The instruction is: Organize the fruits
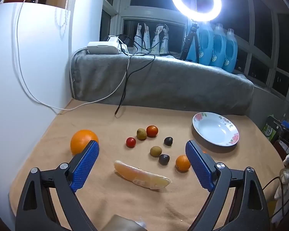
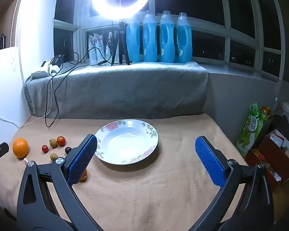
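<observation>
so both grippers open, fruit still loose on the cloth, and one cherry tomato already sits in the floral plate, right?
Not quite. The floral plate holds nothing; the right wrist view looks straight into its bare white bowl. Both cherry tomatoes lie on the cloth with the other fruit, as the left wrist view shows. The rest stands: left gripper and right gripper are both open.

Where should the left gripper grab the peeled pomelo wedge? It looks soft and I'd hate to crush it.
Grip the pomelo wedge at its thick middle, across its narrow width, coming from above. It lies flat and slanted between the open left gripper fingers, so turn the jaws square to its length.
</observation>
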Action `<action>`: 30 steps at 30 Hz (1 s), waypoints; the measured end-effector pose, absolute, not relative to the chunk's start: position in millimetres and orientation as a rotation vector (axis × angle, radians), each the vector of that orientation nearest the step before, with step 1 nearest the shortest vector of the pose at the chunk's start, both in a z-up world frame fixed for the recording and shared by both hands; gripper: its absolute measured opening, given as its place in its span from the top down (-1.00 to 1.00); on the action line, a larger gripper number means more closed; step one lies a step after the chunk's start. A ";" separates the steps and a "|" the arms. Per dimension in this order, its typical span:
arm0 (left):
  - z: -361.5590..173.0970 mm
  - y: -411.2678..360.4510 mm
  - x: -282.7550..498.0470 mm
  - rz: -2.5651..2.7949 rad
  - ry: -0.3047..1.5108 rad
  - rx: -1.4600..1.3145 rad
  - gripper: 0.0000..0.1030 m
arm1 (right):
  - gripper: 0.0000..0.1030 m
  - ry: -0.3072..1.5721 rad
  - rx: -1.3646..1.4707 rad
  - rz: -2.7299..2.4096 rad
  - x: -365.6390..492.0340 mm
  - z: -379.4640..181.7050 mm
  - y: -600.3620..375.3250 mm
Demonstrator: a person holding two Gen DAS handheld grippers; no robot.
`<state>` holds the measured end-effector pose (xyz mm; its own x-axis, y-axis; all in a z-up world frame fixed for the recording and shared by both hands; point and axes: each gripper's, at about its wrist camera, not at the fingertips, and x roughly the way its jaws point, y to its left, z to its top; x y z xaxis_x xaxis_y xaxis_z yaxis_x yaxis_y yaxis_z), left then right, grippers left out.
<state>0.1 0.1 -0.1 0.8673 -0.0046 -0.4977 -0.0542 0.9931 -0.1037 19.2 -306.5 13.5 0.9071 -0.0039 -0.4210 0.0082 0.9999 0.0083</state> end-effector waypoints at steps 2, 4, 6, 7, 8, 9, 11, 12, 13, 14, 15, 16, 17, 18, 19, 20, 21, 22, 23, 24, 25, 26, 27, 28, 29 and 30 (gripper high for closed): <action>-0.8 -0.2 0.1 0.026 0.522 -0.112 -0.78 | -1.00 0.434 0.006 -0.006 19.4 13.0 -306.8; -1.9 0.0 0.0 0.026 0.526 -0.111 -0.78 | -1.00 0.433 0.002 -0.008 19.5 12.3 -307.7; -2.4 0.7 -1.0 0.026 0.525 -0.112 -0.78 | -1.00 0.434 -0.002 -0.012 20.2 11.1 -309.3; -2.5 1.1 -1.8 0.026 0.524 -0.113 -0.78 | -1.00 0.434 -0.002 -0.011 20.0 12.4 -306.2; -2.4 1.8 -2.8 0.026 0.523 -0.115 -0.78 | -1.00 0.435 0.000 -0.012 20.2 12.5 -306.5; -7.7 -2.6 -4.8 0.024 0.523 -0.117 -0.78 | -1.00 0.434 0.001 -0.013 21.6 11.6 -304.4; -7.3 -5.1 4.0 0.029 0.534 -0.105 -0.78 | -1.00 0.434 -0.001 -0.016 21.3 12.4 -303.0; -7.0 -6.6 3.9 0.029 0.532 -0.103 -0.78 | -1.00 0.432 -0.001 -0.017 20.8 12.9 -302.3; -7.8 -8.0 4.4 0.028 0.529 -0.100 -0.78 | -1.00 0.430 -0.001 -0.018 20.2 13.6 -301.7; -8.8 -9.6 4.8 0.028 0.527 -0.098 -0.78 | -1.00 0.431 0.005 -0.013 20.5 10.7 -306.7; -8.6 -10.7 4.4 0.026 0.525 -0.096 -0.78 | -1.00 0.432 0.005 -0.012 20.5 11.2 -306.5; -9.8 -12.7 4.9 0.025 0.523 -0.093 -0.78 | -1.00 0.430 0.005 -0.012 20.4 11.4 -306.8; -2.8 -9.7 0.9 0.023 0.518 -0.100 -0.78 | -1.00 0.431 0.005 -0.012 19.6 12.0 -307.3; -3.0 -10.5 0.9 0.023 0.517 -0.100 -0.78 | -1.00 0.431 0.005 -0.010 19.7 12.4 -307.7; -2.7 -10.0 0.6 0.021 0.517 -0.104 -0.78 | -1.00 0.431 0.003 -0.011 19.7 12.9 -306.9; -3.0 -10.6 0.4 0.020 0.516 -0.105 -0.78 | -1.00 0.430 0.002 -0.012 19.5 13.0 -306.9; -3.3 -11.4 0.2 0.019 0.516 -0.105 -0.78 | -1.00 0.429 0.003 -0.012 19.5 12.8 -308.1; -3.6 -12.1 -0.1 0.018 0.516 -0.105 -0.78 | -1.00 0.429 0.002 -0.012 19.4 12.9 -308.1; -2.0 -10.1 0.3 0.018 0.518 -0.107 -0.78 | -1.00 0.428 0.002 -0.013 19.4 12.4 -307.6; -1.4 -9.3 0.1 0.017 0.517 -0.108 -0.78 | -1.00 0.429 0.003 -0.014 19.2 13.3 -308.3; -1.4 -9.7 0.2 0.018 0.518 -0.108 -0.78 | -1.00 0.427 0.001 -0.013 18.9 12.6 -307.7; -1.2 -9.7 0.1 0.019 0.518 -0.108 -0.78 | -1.00 0.427 0.001 -0.014 18.9 12.4 -307.7; -1.0 -9.7 0.3 0.019 0.518 -0.108 -0.78 | -1.00 0.427 0.001 -0.013 19.0 12.4 -307.9; -0.7 -9.7 0.5 0.019 0.519 -0.108 -0.78 | -1.00 0.427 0.002 -0.012 19.0 12.5 -308.1; -0.6 -9.5 0.5 0.018 0.519 -0.108 -0.78 | -1.00 0.428 0.001 -0.012 18.9 13.0 -308.5; -0.4 -9.2 0.6 0.018 0.519 -0.108 -0.78 | -1.00 0.428 0.001 -0.011 18.8 12.6 -308.2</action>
